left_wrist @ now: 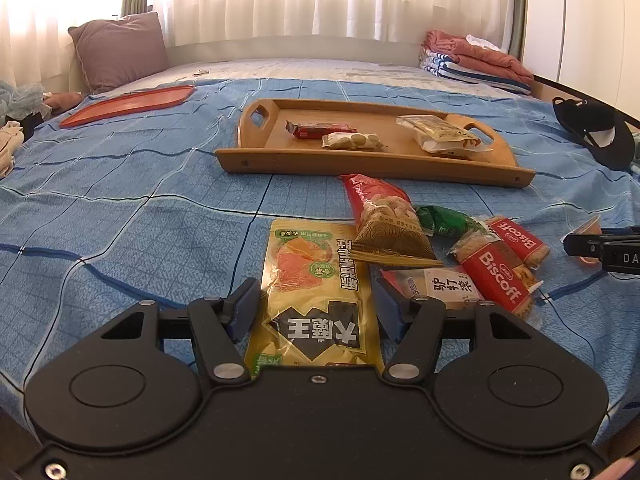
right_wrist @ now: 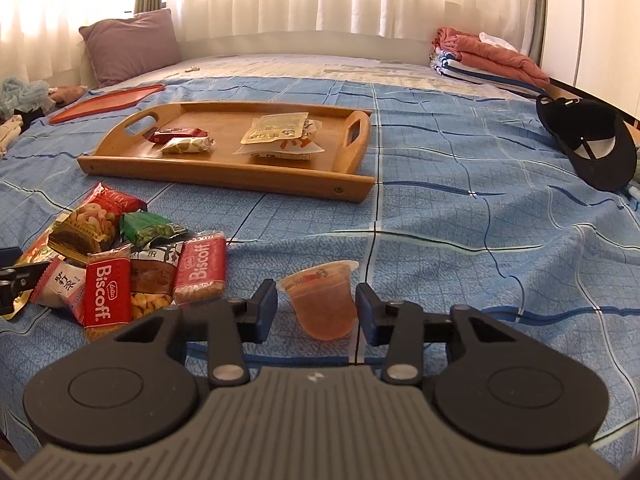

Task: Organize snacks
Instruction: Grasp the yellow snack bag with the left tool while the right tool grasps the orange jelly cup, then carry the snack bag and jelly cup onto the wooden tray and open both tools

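A wooden tray (left_wrist: 360, 168) (right_wrist: 224, 176) on the blue bedspread holds several snack packs. A pile of loose snacks lies in front of it: two red Biscoff packs (left_wrist: 496, 280) (right_wrist: 108, 292), a nut bag (left_wrist: 384, 216) and a green pack (left_wrist: 444, 220). My left gripper (left_wrist: 316, 312) is open, its jaws on either side of a yellow snack pouch (left_wrist: 316, 280) that lies flat. My right gripper (right_wrist: 316, 312) is open around an orange jelly cup (right_wrist: 322, 304) lying on its side, pads apart from it.
A red tray (left_wrist: 128, 104) lies at the far left near a purple pillow (left_wrist: 120, 52). Folded clothes (left_wrist: 476, 60) sit at the far right. A black cap (left_wrist: 596, 132) (right_wrist: 588, 144) lies at the right edge of the bed.
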Demonstrator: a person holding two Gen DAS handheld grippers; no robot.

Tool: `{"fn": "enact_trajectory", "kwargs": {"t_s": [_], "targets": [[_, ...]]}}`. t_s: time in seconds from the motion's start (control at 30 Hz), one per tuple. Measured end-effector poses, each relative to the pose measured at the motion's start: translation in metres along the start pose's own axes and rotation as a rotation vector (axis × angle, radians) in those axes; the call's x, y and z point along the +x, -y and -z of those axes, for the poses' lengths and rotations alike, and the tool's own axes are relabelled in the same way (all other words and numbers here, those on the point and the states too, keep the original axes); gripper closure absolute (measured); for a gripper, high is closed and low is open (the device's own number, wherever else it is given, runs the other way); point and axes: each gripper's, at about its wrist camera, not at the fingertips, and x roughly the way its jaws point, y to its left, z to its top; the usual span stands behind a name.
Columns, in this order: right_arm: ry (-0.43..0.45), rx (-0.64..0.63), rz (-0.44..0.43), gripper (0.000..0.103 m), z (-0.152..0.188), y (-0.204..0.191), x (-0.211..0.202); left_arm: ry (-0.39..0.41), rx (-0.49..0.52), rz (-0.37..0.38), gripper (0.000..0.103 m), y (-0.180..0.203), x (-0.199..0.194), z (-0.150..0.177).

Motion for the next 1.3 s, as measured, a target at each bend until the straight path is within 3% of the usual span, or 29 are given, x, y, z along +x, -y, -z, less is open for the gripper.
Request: {"fn": "enact_trajectory", "kwargs": {"t_s": [0.17,0.23,0.67,0.97,1.3], "targets": [[0.016,0.020,-0.015,0.056,0.000,0.001,-0.008,0.009,-0.007,-0.001,0.045,-0.004,-0.010,-0.001],[0.023,0.027,-0.021,0.056,-0.002,0.001,-0.011,0.021,-0.012,-0.001,0.050,-0.006,-0.015,-0.003],[0.059,0.060,-0.069,0.056,-0.022,-0.002,-0.027,0.069,0.021,0.000,0.050,-0.006,-0.033,-0.028],[0.085,0.074,-0.080,0.056,-0.054,0.002,-0.024,0.062,0.013,0.050,0.051,-0.012,-0.028,-0.088],[0.069,0.095,-0.098,0.056,-0.119,0.011,0.007,0.040,-0.010,0.085,0.051,-0.013,0.010,-0.171]]}}
